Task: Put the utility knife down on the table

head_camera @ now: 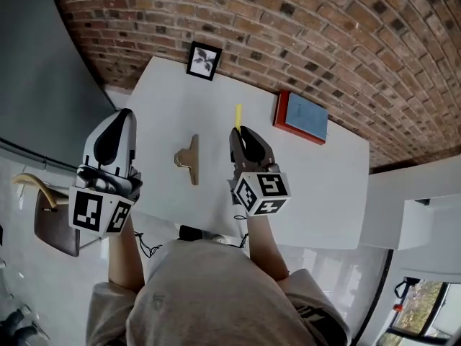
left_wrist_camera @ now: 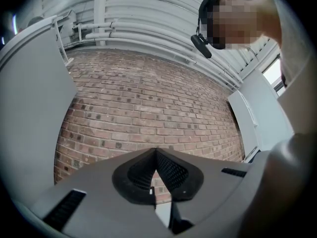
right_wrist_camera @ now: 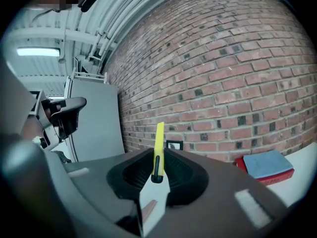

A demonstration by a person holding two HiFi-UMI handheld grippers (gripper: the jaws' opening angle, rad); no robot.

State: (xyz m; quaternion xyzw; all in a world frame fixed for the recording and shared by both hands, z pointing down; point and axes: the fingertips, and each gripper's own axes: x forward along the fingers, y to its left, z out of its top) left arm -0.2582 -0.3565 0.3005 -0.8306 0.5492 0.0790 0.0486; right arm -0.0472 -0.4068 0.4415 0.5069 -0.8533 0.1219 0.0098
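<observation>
A yellow utility knife sticks out past the tips of my right gripper, which is shut on it above the white table. In the right gripper view the knife stands upright between the jaws, its black slider near the pads. My left gripper is raised at the table's left edge, shut with nothing between its jaws, pointing at the brick wall.
A tan clip-like object lies on the table between the grippers. A red and blue book sits at the far right, a small framed picture at the far edge. A brick wall stands behind the table.
</observation>
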